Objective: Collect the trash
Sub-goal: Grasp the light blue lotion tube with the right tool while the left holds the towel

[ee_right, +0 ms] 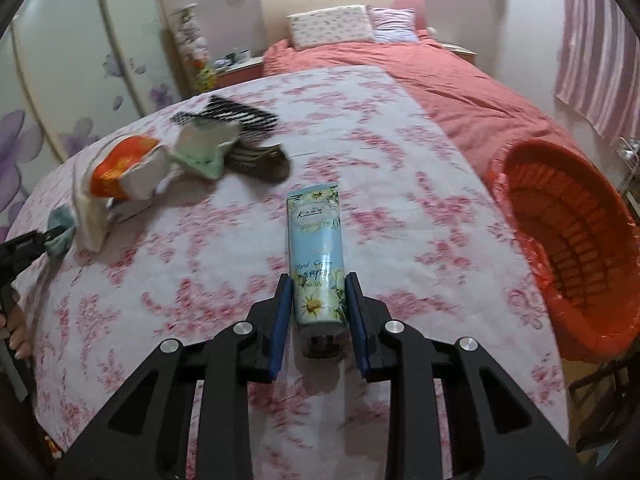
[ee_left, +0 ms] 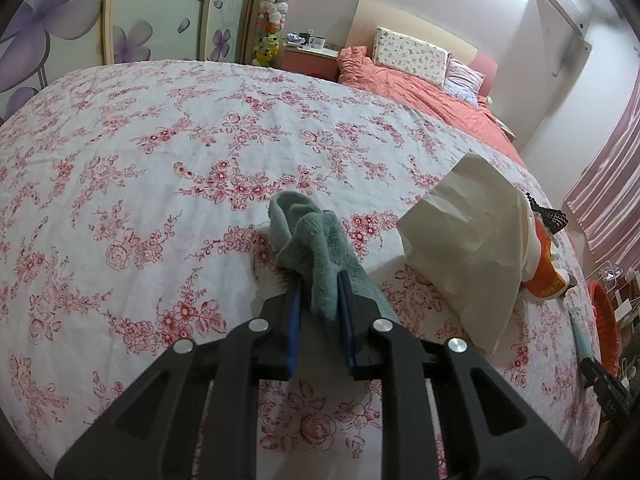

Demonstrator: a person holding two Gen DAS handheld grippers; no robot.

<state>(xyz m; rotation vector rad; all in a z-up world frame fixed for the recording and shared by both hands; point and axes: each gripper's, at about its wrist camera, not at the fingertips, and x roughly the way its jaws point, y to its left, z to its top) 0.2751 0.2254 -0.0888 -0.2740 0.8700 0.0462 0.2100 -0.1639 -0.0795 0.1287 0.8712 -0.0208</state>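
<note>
Floral bedding point(ee_right: 224, 264) carries the clutter. Right tongs point(ee_right: 319, 300) pinch a hand-cream tube point(ee_right: 316, 248) near its cap end, left of the orange basket point(ee_right: 568, 240); light, slick, squashy, it wants gentle pressure. Left tongs point(ee_left: 319, 292) clamp a soft green cloth point(ee_left: 312, 244).

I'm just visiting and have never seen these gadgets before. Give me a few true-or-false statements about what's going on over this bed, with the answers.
1. The left gripper is shut on a green cloth. True.
2. The right gripper holds a striped sock. False: it holds a hand cream tube; the striped sock lies on the bedspread.
3. The orange basket sits to the right of the tube. True.
4. The tube is already in the basket. False: it is between the gripper's fingers, over the bedspread.
5. A white tissue lies near the green cloth. True.
</note>
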